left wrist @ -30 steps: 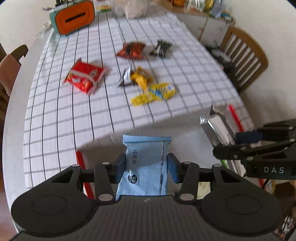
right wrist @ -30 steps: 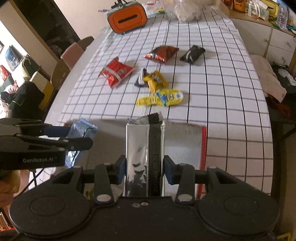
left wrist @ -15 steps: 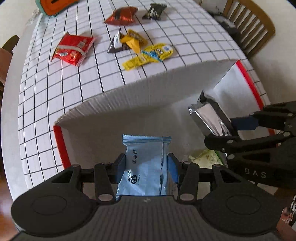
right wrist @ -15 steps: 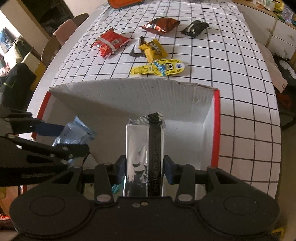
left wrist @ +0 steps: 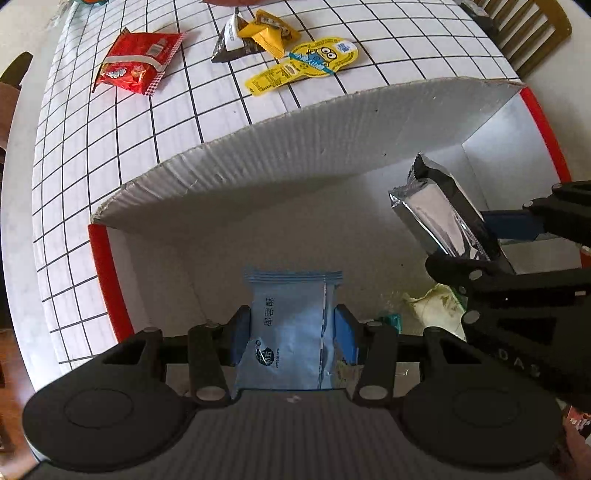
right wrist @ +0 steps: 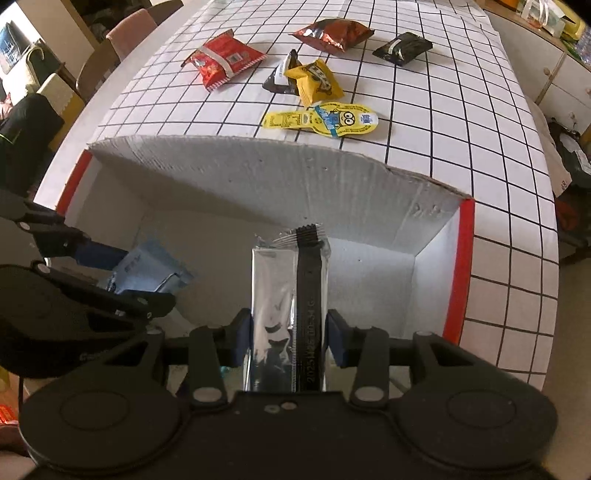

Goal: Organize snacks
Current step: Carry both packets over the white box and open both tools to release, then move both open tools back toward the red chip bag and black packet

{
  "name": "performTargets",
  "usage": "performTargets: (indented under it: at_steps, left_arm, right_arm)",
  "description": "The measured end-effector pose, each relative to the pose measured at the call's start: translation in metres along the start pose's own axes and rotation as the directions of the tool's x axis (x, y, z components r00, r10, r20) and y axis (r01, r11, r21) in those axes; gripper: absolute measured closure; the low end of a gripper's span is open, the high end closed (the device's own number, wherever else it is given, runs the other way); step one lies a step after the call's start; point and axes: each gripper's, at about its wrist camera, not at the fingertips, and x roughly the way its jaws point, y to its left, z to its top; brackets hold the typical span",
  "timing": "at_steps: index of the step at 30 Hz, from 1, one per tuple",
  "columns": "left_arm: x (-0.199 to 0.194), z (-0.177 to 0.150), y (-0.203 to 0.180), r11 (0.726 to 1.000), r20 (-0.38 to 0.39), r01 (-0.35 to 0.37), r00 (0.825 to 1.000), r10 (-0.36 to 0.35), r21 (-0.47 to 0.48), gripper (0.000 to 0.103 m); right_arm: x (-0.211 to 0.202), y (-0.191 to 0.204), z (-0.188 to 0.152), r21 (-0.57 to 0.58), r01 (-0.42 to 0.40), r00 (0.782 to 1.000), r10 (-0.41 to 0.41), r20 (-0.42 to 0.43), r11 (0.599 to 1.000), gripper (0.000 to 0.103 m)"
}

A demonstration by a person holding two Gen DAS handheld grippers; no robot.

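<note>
Over the white cardboard box, left gripper pinches a blue packet, right gripper a silver bar, both pointing down inside.

The table is covered with a white cloth ruled in a black grid; its bare white edge shows along the left side in both views. A wooden chair with a slatted back stands at the table's right side in the left wrist view. In the right wrist view, a pink upholstered chair and a brown-backed chair stand along the left side. A cream cabinet with round knobs stands at upper right, its top crowded with small items too blurred to identify. Daylight falls evenly across the cloth. Brown flooring shows at far left.
</note>
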Motion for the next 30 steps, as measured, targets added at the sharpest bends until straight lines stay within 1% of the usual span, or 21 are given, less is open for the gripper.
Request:
performTargets:
  at_steps: [4,6,7,12,15,17,23,25,28,30]
  left_arm:
    - [0.003,0.002,-0.001,1.000,-0.014,-0.001,1.000,0.001,-0.002,0.055]
    - [0.003,0.002,-0.001,1.000,-0.008,0.002,1.000,-0.002,0.003,0.053]
    - [0.002,0.002,0.000,1.000,-0.005,0.004,1.000,-0.004,0.002,0.049]
    - [-0.002,0.000,0.001,1.000,0.015,0.014,1.000,-0.014,-0.003,0.046]
    - [-0.010,-0.003,0.004,1.000,0.041,0.019,0.999,-0.019,-0.005,0.045]
    - [-0.016,-0.005,0.007,1.000,0.063,0.023,0.998,-0.022,-0.011,0.042]
    - [-0.037,-0.008,0.012,0.999,0.130,0.036,0.991,-0.033,-0.018,0.042]
    - [-0.043,-0.008,0.013,0.999,0.154,0.030,0.988,-0.027,-0.018,0.041]
    - [-0.053,-0.008,0.016,1.000,0.194,0.014,0.981,-0.010,-0.021,0.036]
    - [-0.060,-0.009,0.016,1.000,0.225,-0.002,0.974,0.007,-0.022,0.036]
  right_arm:
    - [0.003,0.000,0.001,-0.005,0.006,1.000,-0.006,-0.007,1.000,0.062]
    - [0.003,0.001,0.001,-0.007,0.008,1.000,-0.008,-0.006,1.000,0.062]
    - [0.003,0.001,0.002,-0.007,0.006,1.000,-0.006,-0.006,1.000,0.062]
    - [-0.005,-0.001,0.002,-0.002,-0.005,1.000,0.005,0.007,1.000,0.062]
    - [-0.013,-0.001,0.002,0.003,-0.018,1.000,0.018,0.025,1.000,0.061]
    - [-0.020,-0.002,0.001,0.006,-0.027,0.999,0.026,0.038,1.000,0.061]
    - [-0.041,-0.002,0.004,0.009,-0.051,0.995,0.050,0.089,0.999,0.060]
    - [-0.048,-0.003,0.006,0.013,-0.060,0.992,0.059,0.108,0.998,0.060]
    - [-0.059,-0.003,0.008,0.014,-0.072,0.988,0.069,0.138,0.997,0.059]
    - [-0.064,-0.003,0.010,0.017,-0.080,0.985,0.077,0.154,0.997,0.057]
